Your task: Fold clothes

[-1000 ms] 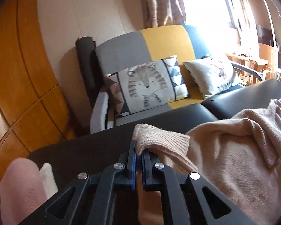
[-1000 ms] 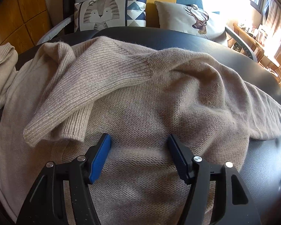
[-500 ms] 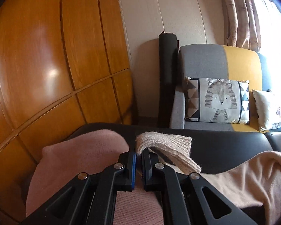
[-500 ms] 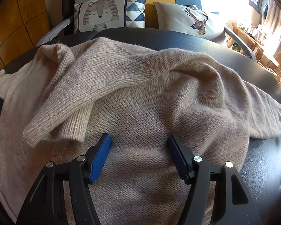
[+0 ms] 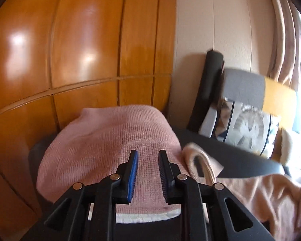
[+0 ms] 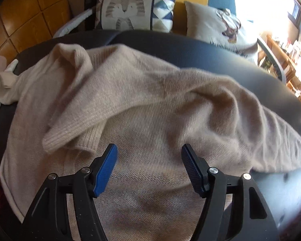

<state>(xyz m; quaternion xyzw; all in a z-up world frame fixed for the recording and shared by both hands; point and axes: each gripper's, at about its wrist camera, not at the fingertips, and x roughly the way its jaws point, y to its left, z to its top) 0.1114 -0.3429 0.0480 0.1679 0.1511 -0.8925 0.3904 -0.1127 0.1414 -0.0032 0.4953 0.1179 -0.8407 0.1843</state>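
Now | left gripper (image 5: pixel 148 156) level, fingers parted with nothing between, over the pink knit pile (image 5: pixel 110 146) | right gripper (image 6: pixel 149 150) spread wide, empty, tilted down above the beige sweater (image 6: pixel 150 104) | sweater lies rumpled across the black tabletop (image 6: pixel 240 68), one cuff (image 5: pixel 198 160) beside the pink pile.

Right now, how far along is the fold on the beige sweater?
Done: a pink knit sits folded at the table's end, and one beige sweater sleeve lies across the body. In hand: nothing; the left gripper is open with the cuff lying beside it, and the right gripper hovers open over the body. Left: the other sleeve and the body folds.
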